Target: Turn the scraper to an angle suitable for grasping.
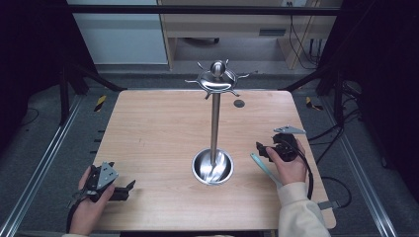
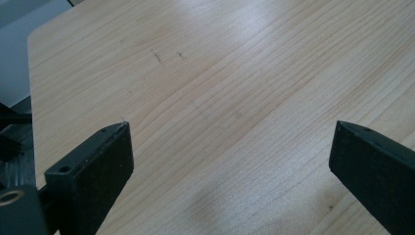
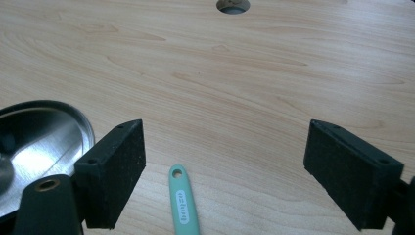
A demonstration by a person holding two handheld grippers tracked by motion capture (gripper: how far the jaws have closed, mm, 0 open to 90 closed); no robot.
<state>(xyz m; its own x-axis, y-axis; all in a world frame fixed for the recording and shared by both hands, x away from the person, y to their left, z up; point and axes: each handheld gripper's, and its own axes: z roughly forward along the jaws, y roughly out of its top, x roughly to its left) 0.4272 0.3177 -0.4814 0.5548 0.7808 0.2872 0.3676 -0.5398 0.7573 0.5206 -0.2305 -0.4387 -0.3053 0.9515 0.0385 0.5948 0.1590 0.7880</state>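
Jaws of your right hand-held gripper [image 3: 225,169] stand spread over the green utensil handle [image 3: 183,200], which lies flat on the bench [image 1: 158,133] beside the steel stand's base [image 1: 212,167], so lower squarely and close across its width, while the left hand-held gripper [image 2: 230,161] rests spread, empty.

One steel hook stand [image 1: 215,123], one green-handled utensil [image 3: 183,203], two claws, one table [image 1: 148,128]

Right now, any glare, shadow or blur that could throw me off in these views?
High view: room edges very dark, table evenly lit, glare on the steel stand and its dish. Left gripper view: soft shadow patch on the wood, jaws slightly blurred. Right gripper view: bright reflections in the dish rim; green handle sharp.
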